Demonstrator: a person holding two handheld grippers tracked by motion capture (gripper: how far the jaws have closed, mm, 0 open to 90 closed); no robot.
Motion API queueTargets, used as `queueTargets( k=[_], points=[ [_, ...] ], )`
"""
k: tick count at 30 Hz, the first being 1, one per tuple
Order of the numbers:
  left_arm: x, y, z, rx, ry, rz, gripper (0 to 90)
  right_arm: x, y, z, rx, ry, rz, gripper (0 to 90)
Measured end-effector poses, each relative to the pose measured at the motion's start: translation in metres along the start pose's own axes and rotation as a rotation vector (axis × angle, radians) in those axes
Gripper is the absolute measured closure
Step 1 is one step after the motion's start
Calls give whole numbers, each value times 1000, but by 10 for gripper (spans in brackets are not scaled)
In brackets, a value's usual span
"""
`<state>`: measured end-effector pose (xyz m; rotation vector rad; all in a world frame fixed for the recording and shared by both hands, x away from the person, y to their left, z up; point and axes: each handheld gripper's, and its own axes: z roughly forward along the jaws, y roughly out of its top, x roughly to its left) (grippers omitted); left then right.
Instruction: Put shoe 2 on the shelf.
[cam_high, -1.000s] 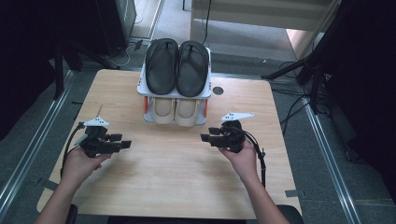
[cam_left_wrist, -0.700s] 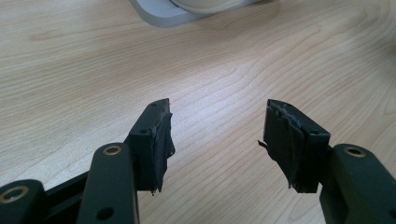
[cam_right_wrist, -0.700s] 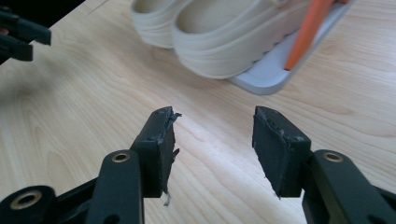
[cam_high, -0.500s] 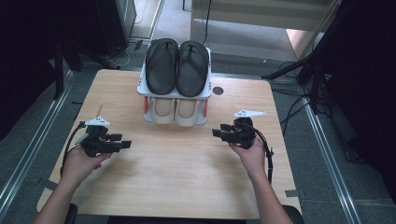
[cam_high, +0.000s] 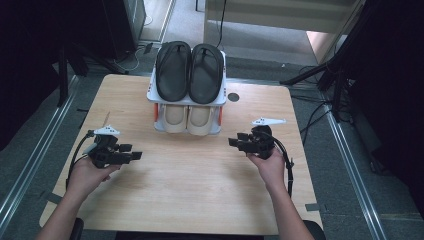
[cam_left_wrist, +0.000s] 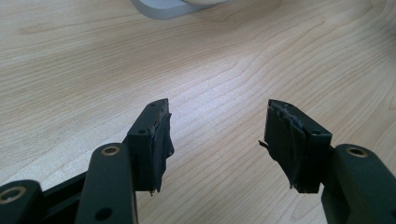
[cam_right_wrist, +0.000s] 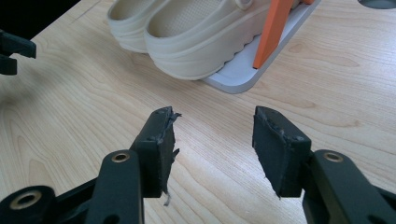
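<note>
Both tongs, left (cam_high: 131, 156) and right (cam_high: 239, 143), spread and empty; right has shifted rightward at mid-frame, away from the rack (cam_high: 187, 98), suggesting a pause before reaching.

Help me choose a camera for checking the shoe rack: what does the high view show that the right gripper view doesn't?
High view alone: the black sandals on the rack's top shelf, and the person's right hand. Right gripper view alone: the right gripper's open, empty jaws close up, and the orange post. Both: the cream clogs, the left gripper and the wooden table.
</note>
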<state>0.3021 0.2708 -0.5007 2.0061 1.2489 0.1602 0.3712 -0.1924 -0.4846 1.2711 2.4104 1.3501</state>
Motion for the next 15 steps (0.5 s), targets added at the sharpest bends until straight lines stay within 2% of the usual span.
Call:
queueTargets(
  k=[10,15],
  points=[
    [1,1,1,10,-6,-2,409,-1,-1,0,7,2,3,490],
    [0,2,3,12,-14,-33,394,-1,-1,0,10,-4,0,469]
  ],
)
